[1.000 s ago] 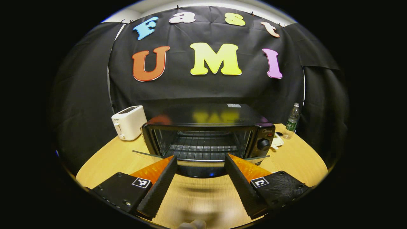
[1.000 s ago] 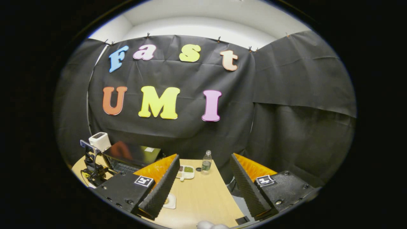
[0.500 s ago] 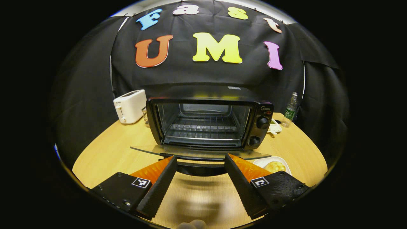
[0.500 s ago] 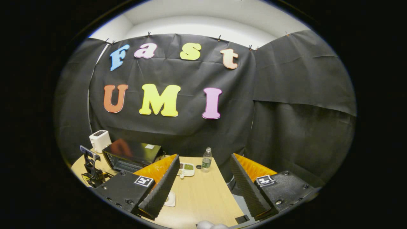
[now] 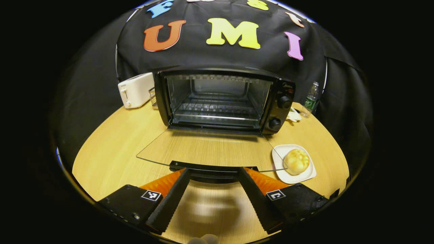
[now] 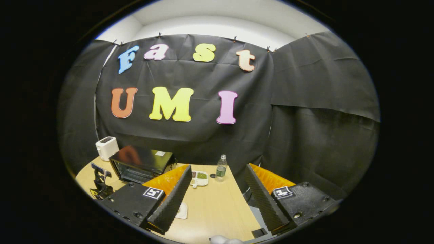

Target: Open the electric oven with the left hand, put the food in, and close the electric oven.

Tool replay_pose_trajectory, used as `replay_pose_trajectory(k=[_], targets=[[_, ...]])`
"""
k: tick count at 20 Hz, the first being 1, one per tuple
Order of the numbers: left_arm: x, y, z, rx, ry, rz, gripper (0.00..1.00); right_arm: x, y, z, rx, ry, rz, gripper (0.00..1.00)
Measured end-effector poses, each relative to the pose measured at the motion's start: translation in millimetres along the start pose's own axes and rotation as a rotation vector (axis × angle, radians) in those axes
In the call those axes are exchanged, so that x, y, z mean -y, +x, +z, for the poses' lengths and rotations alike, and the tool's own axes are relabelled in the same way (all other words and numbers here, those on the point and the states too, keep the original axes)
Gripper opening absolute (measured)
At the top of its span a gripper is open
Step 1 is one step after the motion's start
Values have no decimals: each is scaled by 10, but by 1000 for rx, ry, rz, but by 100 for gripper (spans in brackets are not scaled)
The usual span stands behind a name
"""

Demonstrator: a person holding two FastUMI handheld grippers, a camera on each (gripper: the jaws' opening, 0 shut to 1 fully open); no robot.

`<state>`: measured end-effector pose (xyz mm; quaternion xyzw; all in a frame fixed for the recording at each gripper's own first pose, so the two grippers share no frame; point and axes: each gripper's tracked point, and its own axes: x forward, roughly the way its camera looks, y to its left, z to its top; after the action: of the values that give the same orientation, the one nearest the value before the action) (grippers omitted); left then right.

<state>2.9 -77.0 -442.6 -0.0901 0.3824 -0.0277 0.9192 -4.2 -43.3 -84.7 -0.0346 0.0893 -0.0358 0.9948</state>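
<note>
- Left gripper: jaws spread wide either side of the door handle, not visibly pressing it.
- Electric oven stands open on the wooden table, glass door folded flat, wire rack bare.
- Bun on white plate, right of the door.
- Right gripper: jaws wide, holding nothing, above the table's right side.

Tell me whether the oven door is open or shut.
Open. The glass door lies folded down flat in front of the electric oven, leaving its wire rack exposed.
</note>
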Motion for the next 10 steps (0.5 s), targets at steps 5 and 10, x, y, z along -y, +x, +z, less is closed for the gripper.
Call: replay_pose_trajectory(k=[5,10], targets=[[-21,54,-68,-22,-19,-8,95,23,-5,-33,-2,-8,-4,100],[-8,82,-130,-52,-10,1,95,34,31,-169,-35,16,-4,100]])
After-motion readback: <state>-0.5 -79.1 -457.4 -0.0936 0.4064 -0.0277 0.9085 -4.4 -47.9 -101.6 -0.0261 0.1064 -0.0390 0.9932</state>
